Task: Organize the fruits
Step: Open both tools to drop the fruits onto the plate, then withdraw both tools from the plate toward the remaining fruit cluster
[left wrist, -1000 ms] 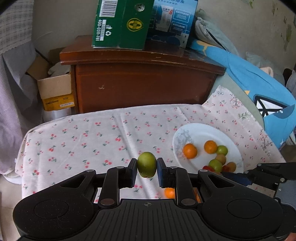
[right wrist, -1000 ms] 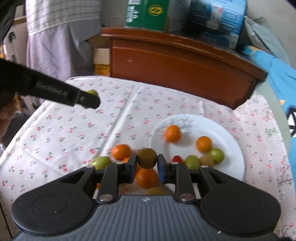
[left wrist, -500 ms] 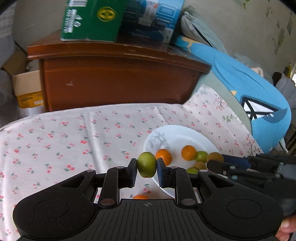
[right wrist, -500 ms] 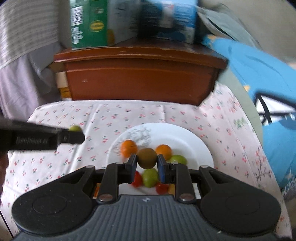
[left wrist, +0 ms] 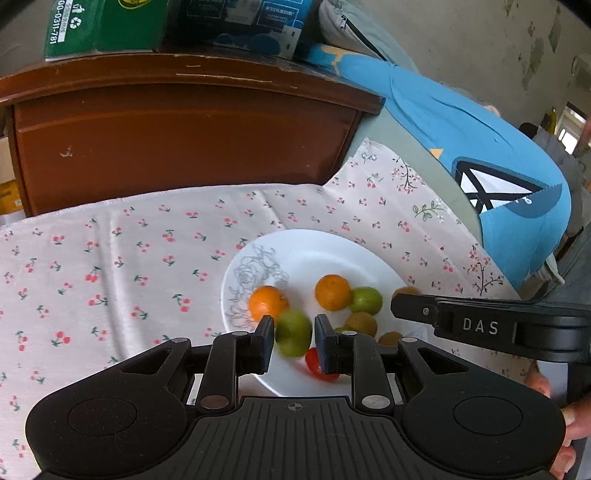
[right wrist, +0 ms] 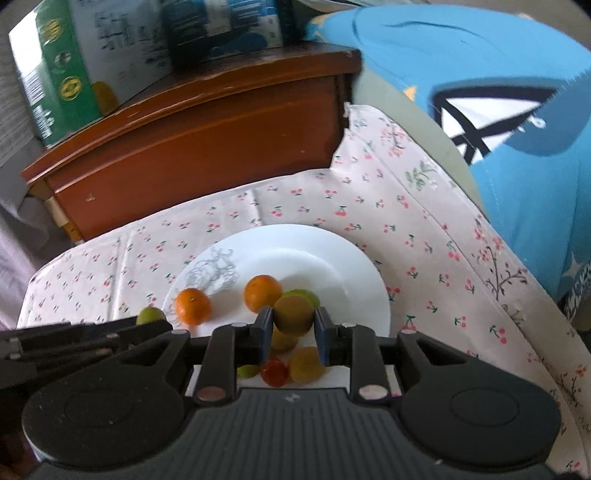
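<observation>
A white plate on the cherry-print cloth holds two oranges, green and brownish fruits and a red one. My left gripper hovers over the plate's near left edge. Its jaws are opening, and a blurred green fruit sits between them, a thin gap showing at the right pad. My right gripper hangs over the plate near the pile. Its jaws are starting to open, and the pads still touch a brown-green fruit. Each gripper shows at the other view's edge.
A brown wooden cabinet stands behind the table with a green carton and a blue box on top. A blue cushion lies at the right. A hand holds the right gripper at the lower right.
Both grippers have moved over the plate with their fruits. The right view has rolled. The green fruit now looks blurred and loose between the left jaws.
</observation>
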